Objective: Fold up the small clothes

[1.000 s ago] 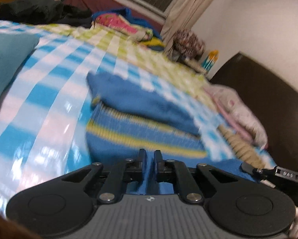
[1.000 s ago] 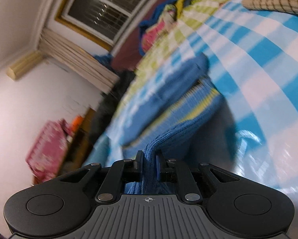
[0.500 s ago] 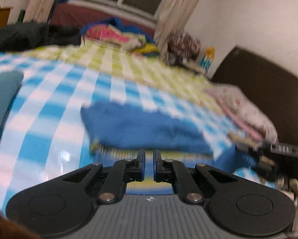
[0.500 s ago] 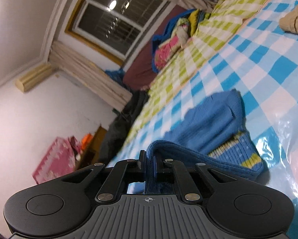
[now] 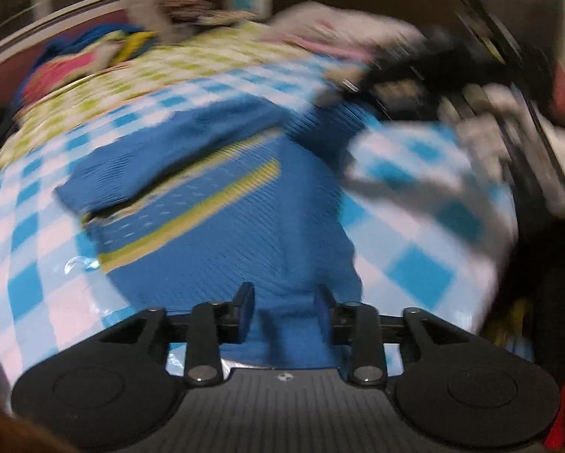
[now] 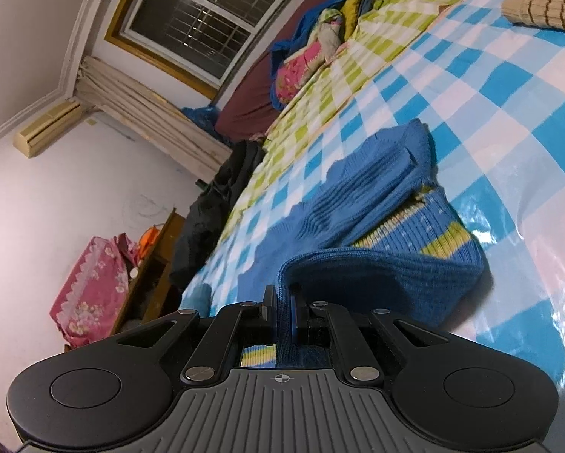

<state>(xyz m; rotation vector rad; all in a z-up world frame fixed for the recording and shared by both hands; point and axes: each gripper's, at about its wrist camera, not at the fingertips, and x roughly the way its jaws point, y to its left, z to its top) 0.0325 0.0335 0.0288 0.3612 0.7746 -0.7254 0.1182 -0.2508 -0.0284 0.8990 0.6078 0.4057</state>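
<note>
A small blue knit sweater (image 5: 244, 226) with yellow stripes lies on the blue-and-white checked bed cover (image 5: 37, 234). My left gripper (image 5: 284, 307) is open, its fingers apart over the sweater's near edge; this view is blurred. In the right wrist view the sweater (image 6: 388, 204) lies partly folded, one sleeve laid across its body. My right gripper (image 6: 281, 300) is shut on a lifted fold of the sweater's edge. The right gripper and hand also show, blurred, at the upper right of the left wrist view (image 5: 414, 75).
A green-checked cover (image 6: 358, 75) and a pile of colourful bedding (image 6: 312, 49) lie further up the bed. A tan plaid cloth (image 6: 542, 3) lies at the far right. Dark clothing (image 6: 214, 211), a wooden cabinet (image 6: 158, 264) and a pink bundle (image 6: 90, 283) are past the bed's left edge.
My left gripper has opened and let go of the sweater, and its view has swung down and right. My right gripper keeps its hold on the sweater and has drawn the edge back.
</note>
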